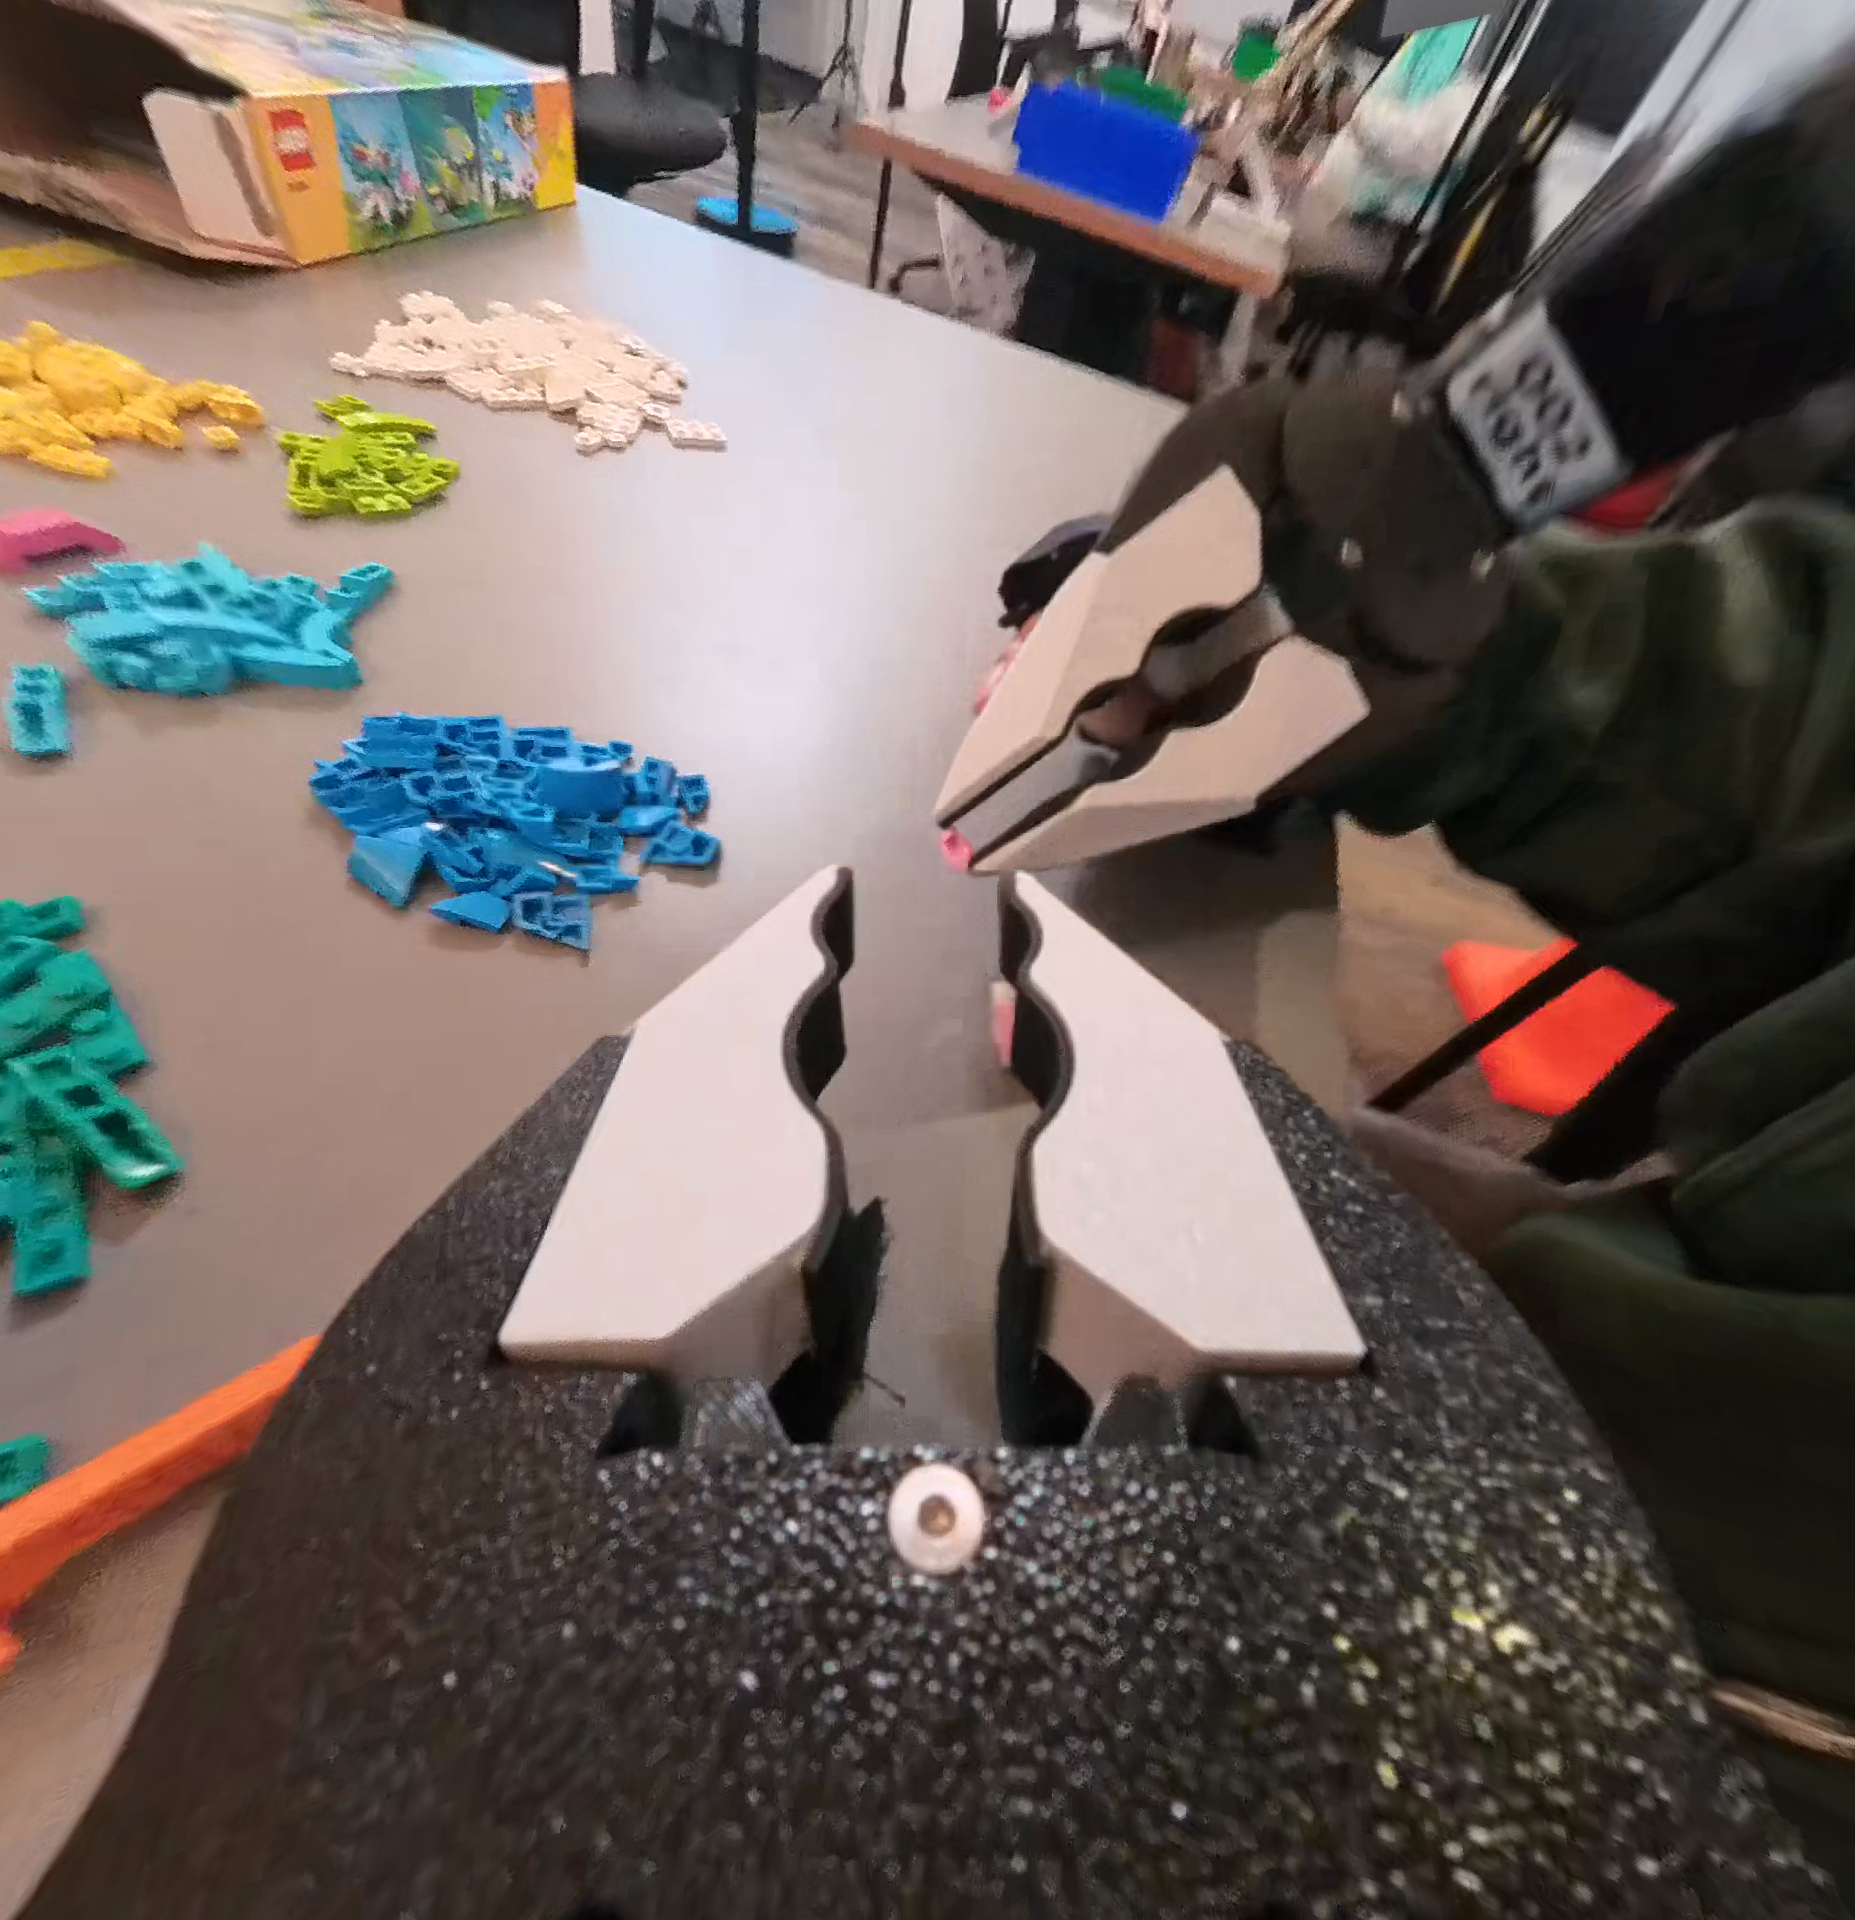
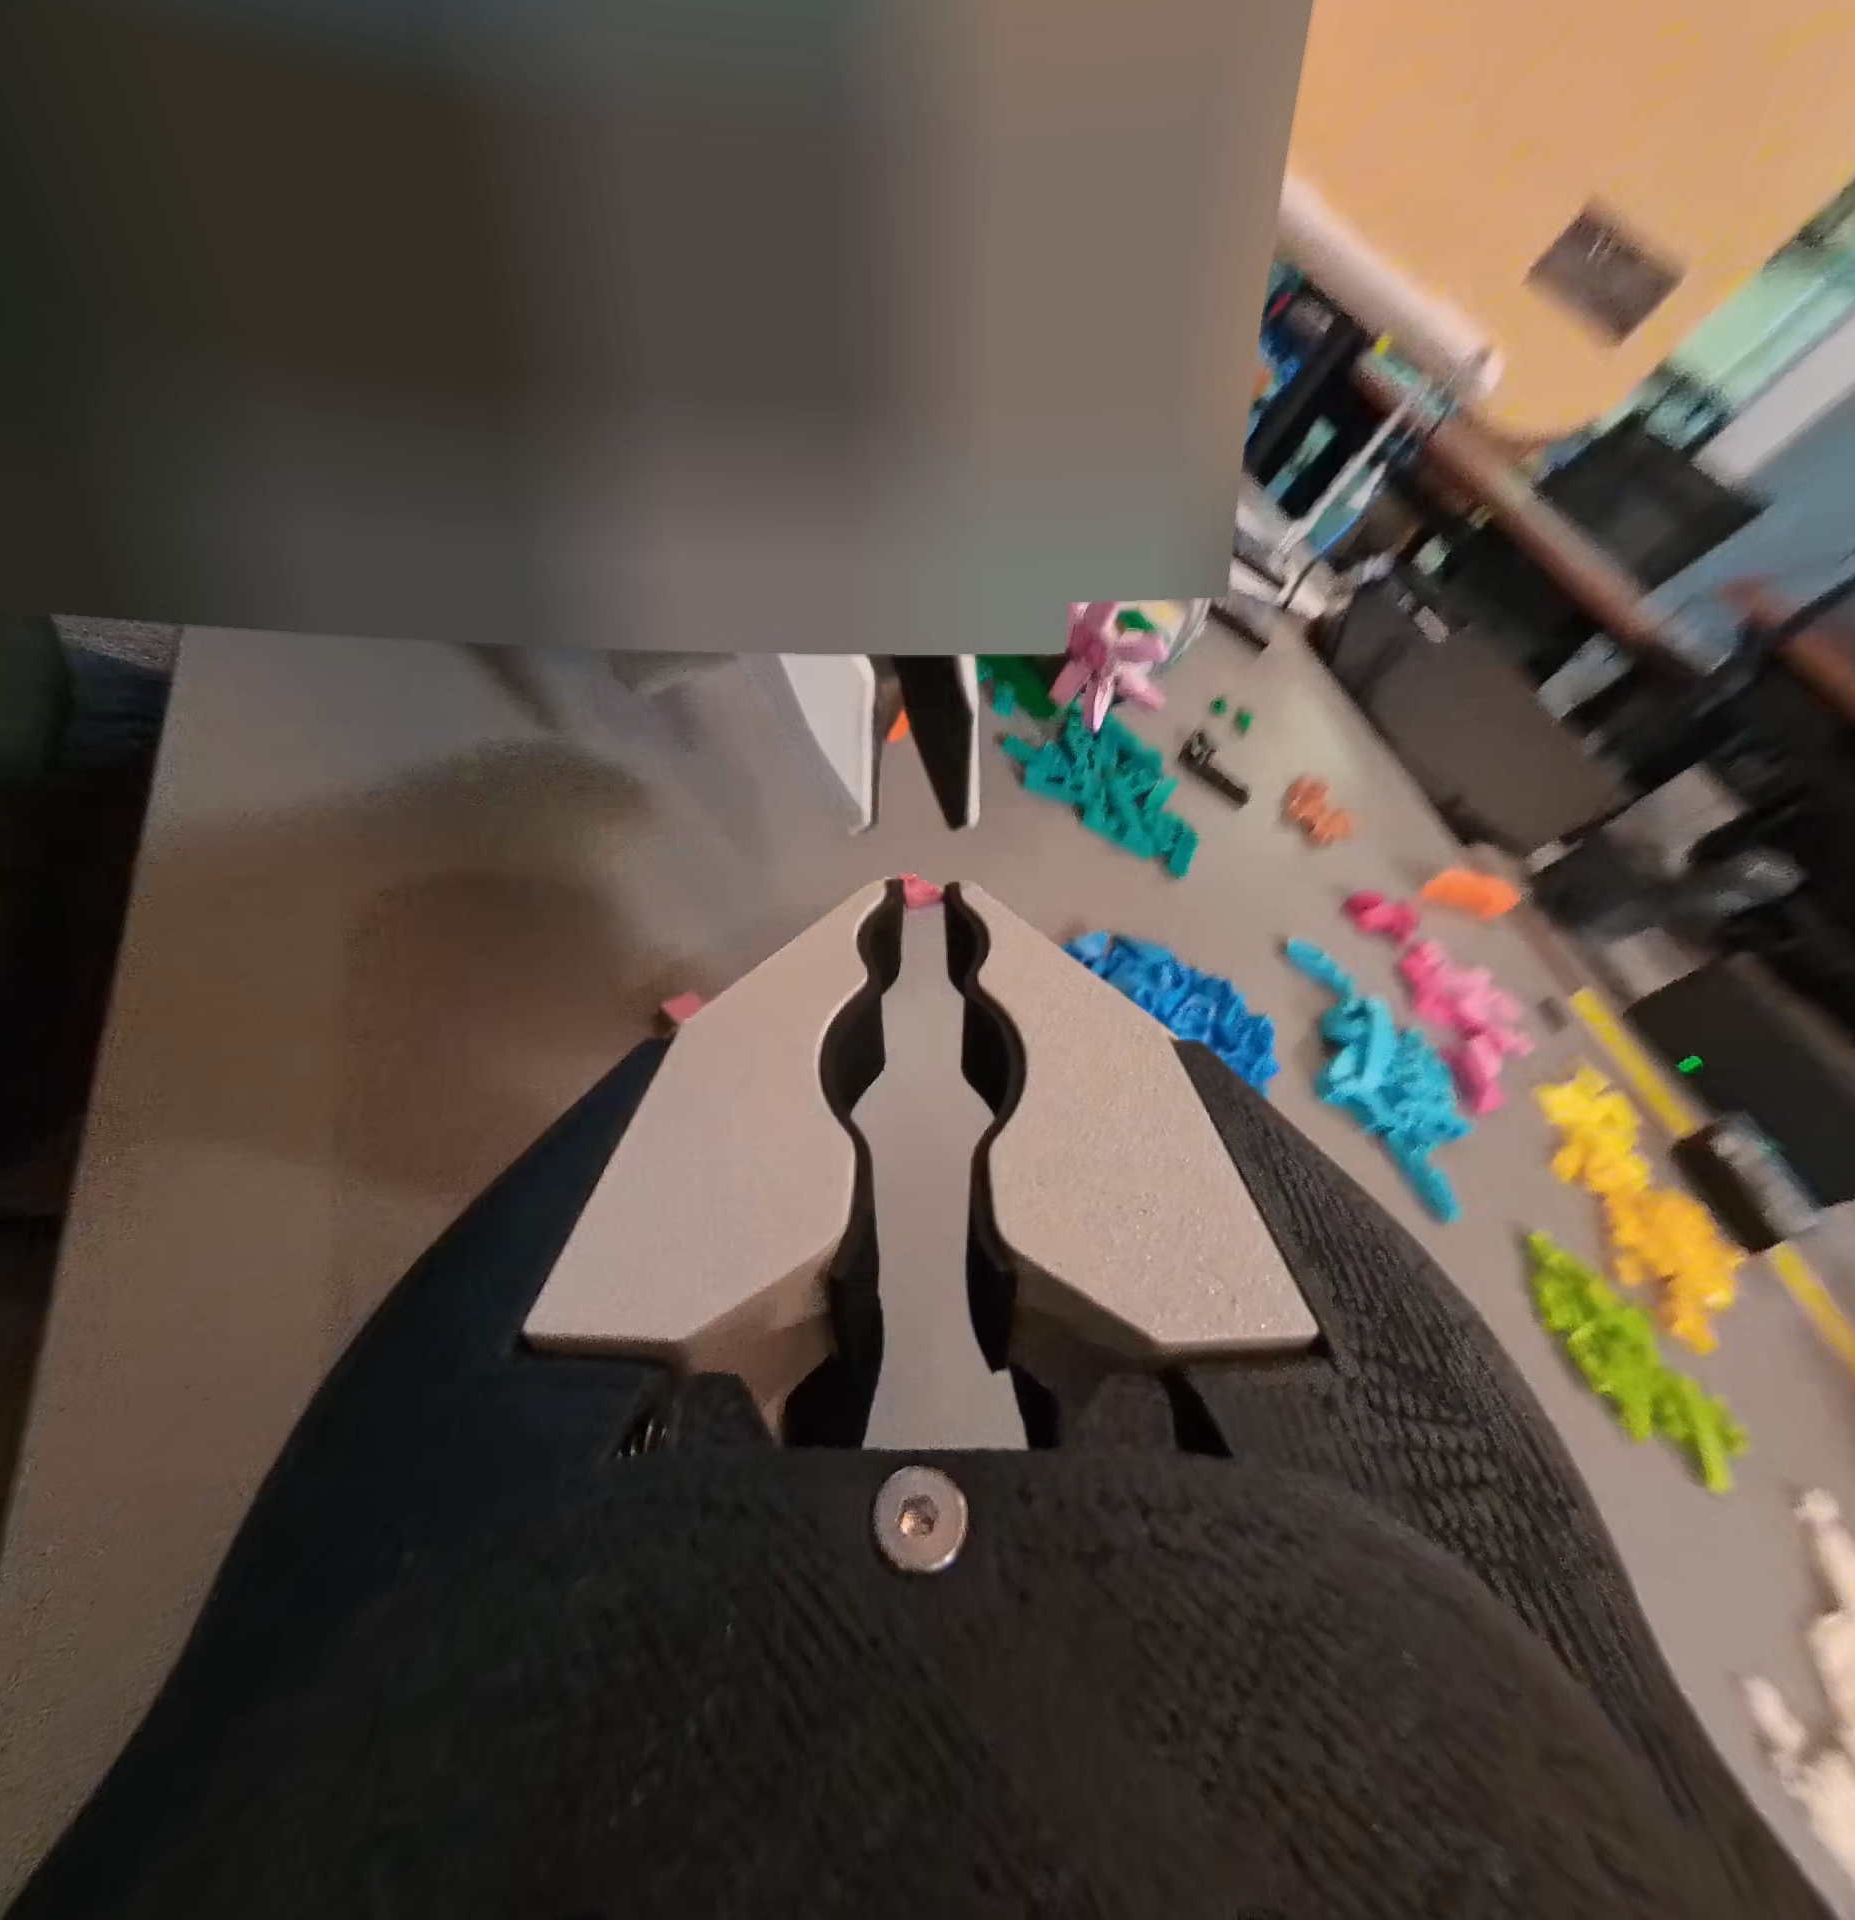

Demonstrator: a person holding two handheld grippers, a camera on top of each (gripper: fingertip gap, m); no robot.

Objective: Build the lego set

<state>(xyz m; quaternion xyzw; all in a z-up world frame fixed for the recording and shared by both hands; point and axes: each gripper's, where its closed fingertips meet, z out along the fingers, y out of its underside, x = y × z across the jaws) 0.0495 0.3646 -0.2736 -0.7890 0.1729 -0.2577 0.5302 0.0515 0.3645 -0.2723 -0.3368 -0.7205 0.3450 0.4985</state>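
My right gripper [image 2: 918, 888] is shut on a small pink piece [image 2: 918, 891] at its fingertips. In the left wrist view, the right gripper [image 1: 962, 831] comes in from the upper right, with the pink piece [image 1: 954, 852] poking out of its tip. My left gripper [image 1: 923, 883] is open and empty, its tips just below and in front of that piece. It also shows in the right wrist view [image 2: 912, 826], pointing down at the grey table [image 1: 798, 520]. Another small pink piece [image 1: 1003, 1023] lies on the table beside the left gripper's right finger.
Sorted brick piles lie to the left: white [image 1: 533, 364], yellow [image 1: 71, 400], lime [image 1: 367, 457], light blue [image 1: 206, 623], blue [image 1: 507, 821], teal [image 1: 40, 1081]. The open set box [image 1: 279, 135] stands at the far left. An orange tool [image 1: 123, 1455] lies near the front edge. A pink flower build [image 2: 1105, 660] stands farther off.
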